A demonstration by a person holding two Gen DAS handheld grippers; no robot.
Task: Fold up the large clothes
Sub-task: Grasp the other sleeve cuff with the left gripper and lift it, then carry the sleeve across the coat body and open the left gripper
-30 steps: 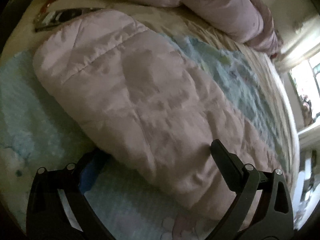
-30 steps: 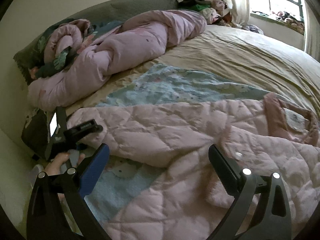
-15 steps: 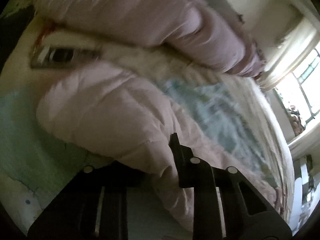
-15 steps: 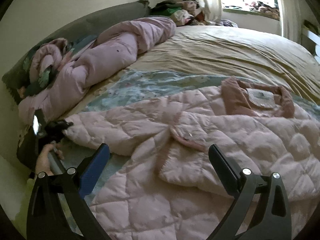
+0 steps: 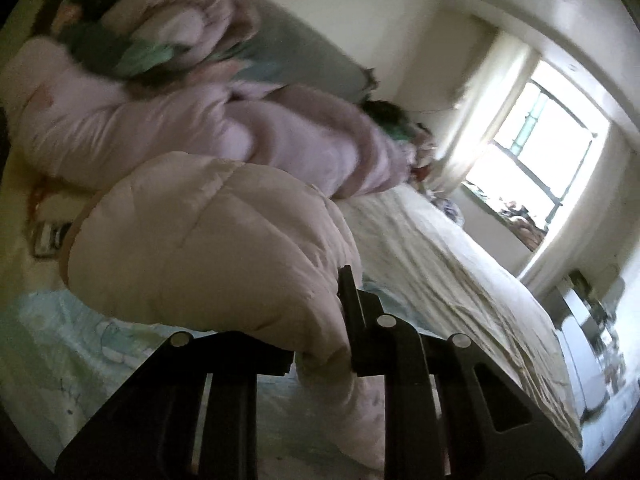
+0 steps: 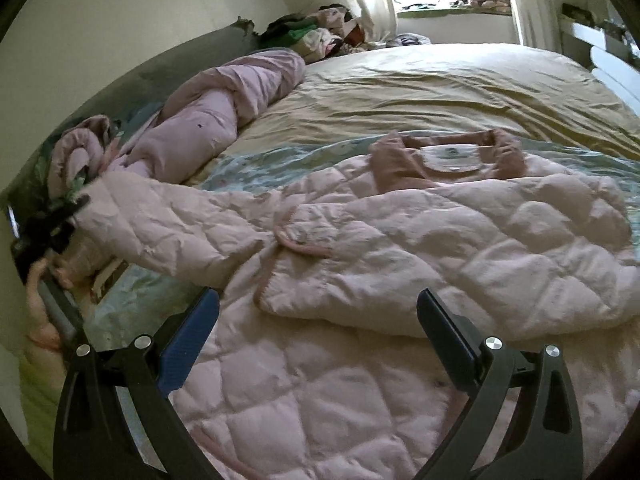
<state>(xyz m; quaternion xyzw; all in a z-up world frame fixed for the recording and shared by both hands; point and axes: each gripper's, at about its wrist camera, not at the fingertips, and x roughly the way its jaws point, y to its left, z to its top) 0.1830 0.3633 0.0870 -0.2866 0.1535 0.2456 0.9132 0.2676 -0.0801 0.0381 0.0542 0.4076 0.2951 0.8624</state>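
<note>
A pink quilted jacket (image 6: pixel 440 240) lies spread on the bed, its darker pink collar (image 6: pixel 448 156) toward the window. Its left sleeve (image 6: pixel 160 220) stretches toward the left edge of the bed. In the left wrist view my left gripper (image 5: pixel 320 344) is shut on the sleeve's end (image 5: pixel 208 240), which puffs up above the jaws and is raised off the bed. The right wrist view shows that gripper (image 6: pixel 60 216) at the sleeve's tip, held by a person's hand (image 6: pixel 40 276). My right gripper (image 6: pixel 318 320) hovers open over the jacket's lower front, with nothing between its fingers.
A rolled pink duvet (image 6: pixel 224 112) lies along the grey headboard (image 6: pixel 192 56). Loose clothes (image 6: pixel 316 32) are piled in the far corner by the window (image 5: pixel 540 136). A flat dark object (image 6: pixel 108 276) sits on the bed under the sleeve. Beige sheet (image 6: pixel 440 80) covers the far half.
My left gripper went from open around the sleeve end to shut on it, then rose and tilted up, lifting the sleeve. My right gripper moved right over the jacket, bringing the collar into view.
</note>
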